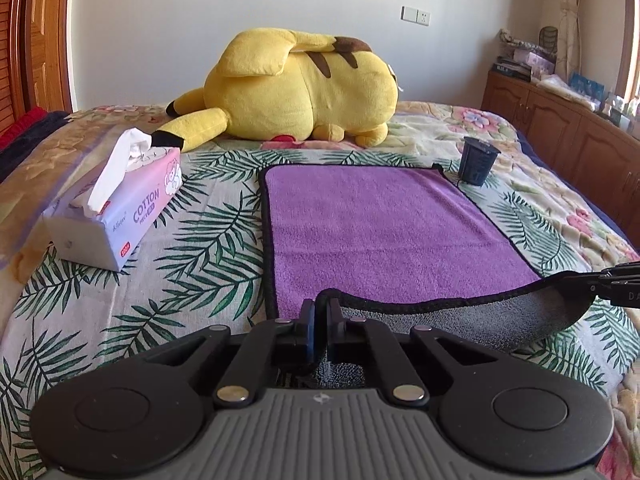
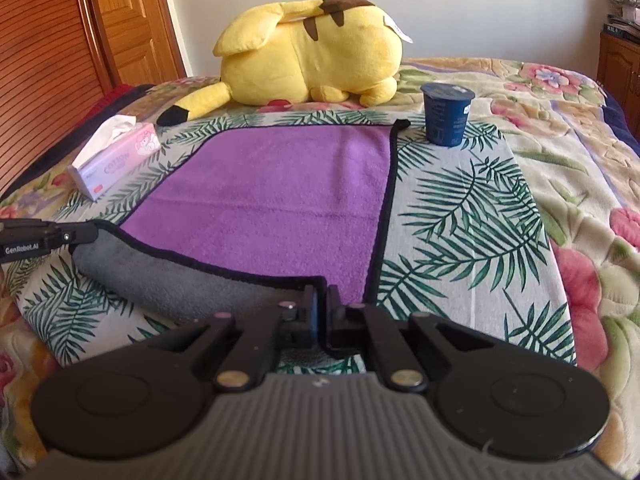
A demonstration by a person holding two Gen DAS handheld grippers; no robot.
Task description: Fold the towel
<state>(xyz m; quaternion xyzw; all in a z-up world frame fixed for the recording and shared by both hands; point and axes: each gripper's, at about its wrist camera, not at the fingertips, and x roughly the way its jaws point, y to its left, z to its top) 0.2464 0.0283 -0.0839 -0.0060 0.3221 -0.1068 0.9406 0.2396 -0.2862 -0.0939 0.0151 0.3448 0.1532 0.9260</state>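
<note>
Two near corners of the towel (image 1: 384,232) pinched, left tongs (image 1: 320,308) and right tongs (image 2: 322,296) lifting its edge ahead of you to fold.

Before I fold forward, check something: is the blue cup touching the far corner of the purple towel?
Cannot tell. In the right wrist view the blue cup stands just beside the towel corner, but no clear gap or contact shows.
</note>
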